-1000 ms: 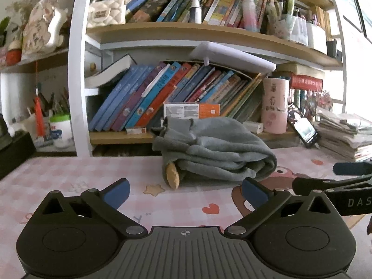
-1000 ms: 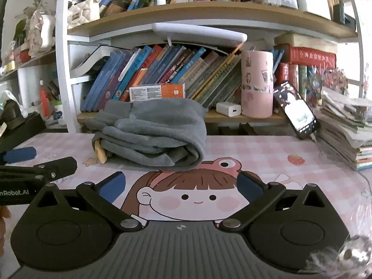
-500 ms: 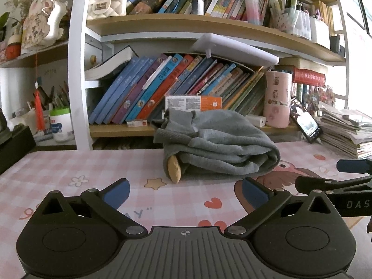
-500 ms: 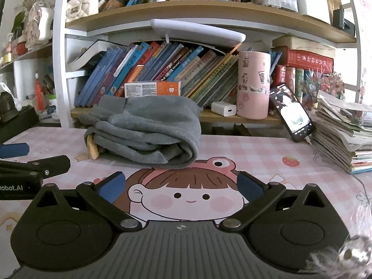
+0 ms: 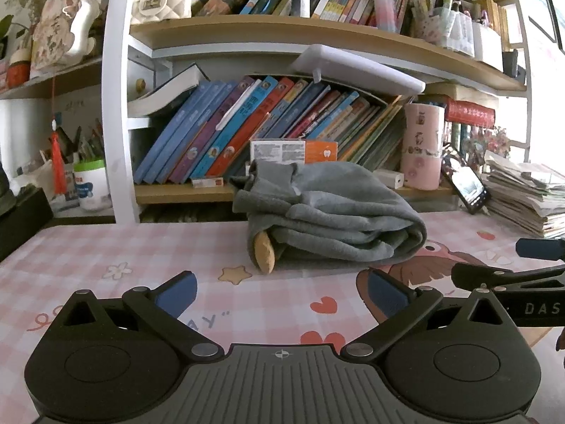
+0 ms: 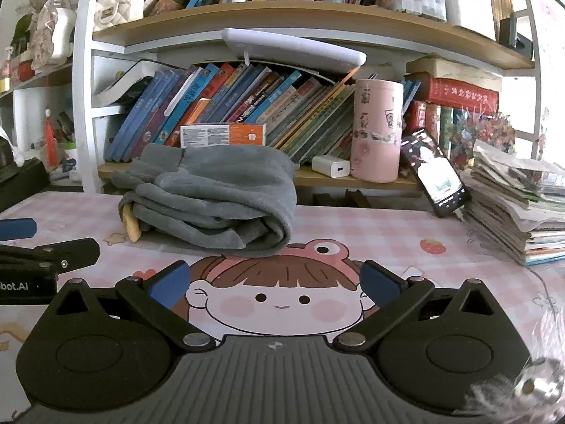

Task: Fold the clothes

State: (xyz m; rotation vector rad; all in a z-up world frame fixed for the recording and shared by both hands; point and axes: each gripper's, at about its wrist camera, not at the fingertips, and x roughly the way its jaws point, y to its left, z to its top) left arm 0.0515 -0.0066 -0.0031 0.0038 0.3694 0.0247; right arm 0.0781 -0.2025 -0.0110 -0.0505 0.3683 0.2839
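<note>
A grey garment (image 5: 332,212) lies folded in a thick bundle on the pink checked table mat (image 5: 106,247), close to the bookshelf; it also shows in the right wrist view (image 6: 212,198). A tan piece (image 5: 265,251) sticks out at its left end. My left gripper (image 5: 280,291) is open and empty, a little short of the bundle. My right gripper (image 6: 273,282) is open and empty, over the cartoon girl print (image 6: 275,296), also short of the bundle. Each gripper shows at the edge of the other's view.
A bookshelf (image 5: 282,28) full of slanted books stands right behind the garment. A pink cup (image 6: 376,130), a white charger (image 6: 330,166) and a propped phone (image 6: 434,173) sit at the back right. A stack of papers (image 6: 512,205) lies at the right edge.
Both cameras have pulled back and risen slightly, so the bundle sits a bit farther off. The garment has not moved. Both grippers stay open.
</note>
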